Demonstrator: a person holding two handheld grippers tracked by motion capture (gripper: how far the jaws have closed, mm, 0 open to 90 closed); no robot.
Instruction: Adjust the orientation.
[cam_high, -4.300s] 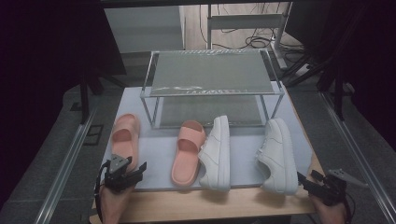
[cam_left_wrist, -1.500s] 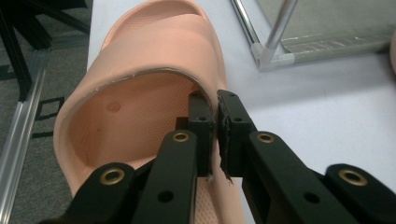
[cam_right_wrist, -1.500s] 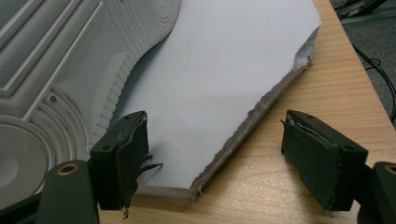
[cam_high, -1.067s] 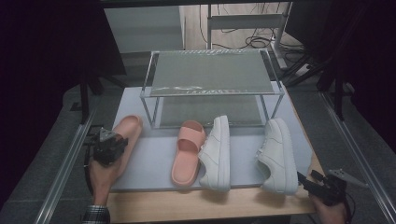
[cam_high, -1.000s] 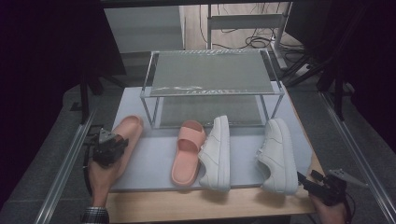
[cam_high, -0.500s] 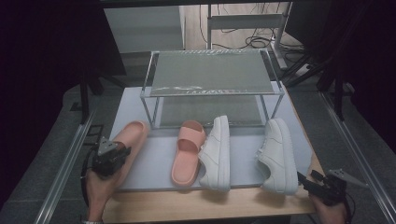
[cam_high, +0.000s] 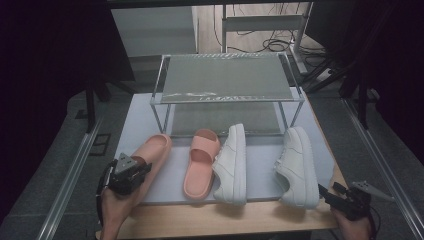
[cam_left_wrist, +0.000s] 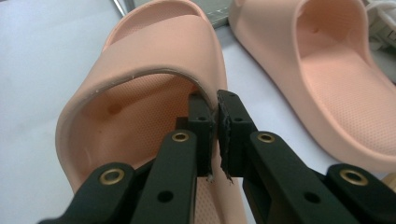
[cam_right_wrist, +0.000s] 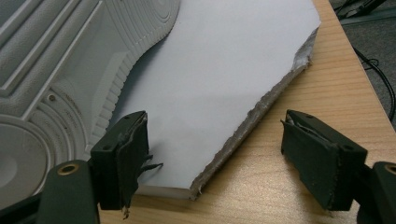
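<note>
My left tool (cam_left_wrist: 217, 123) is pinching the strap edge of the peach foam slide sandal (cam_high: 150, 159) at the near left of the grey mat (cam_high: 260, 155), jaws pressed together on the thin rim. I judge this slide light, soft and a little springy — the strap will flex and could peel out of a shallow bite, so a deeper hold where the strap meets the sole looks safer. Its matching peach slide (cam_high: 201, 162) lies just to the right, with a white sneaker on its side (cam_high: 232, 162) touching that one. Beyond stands the two-tier wire shoe rack (cam_high: 227, 87) — its front legs are what I'd watch. My right tool (cam_right_wrist: 215, 163) is spread and empty over the wooden worktop (cam_right_wrist: 299, 177), near the second white sneaker (cam_high: 297, 165).
</note>
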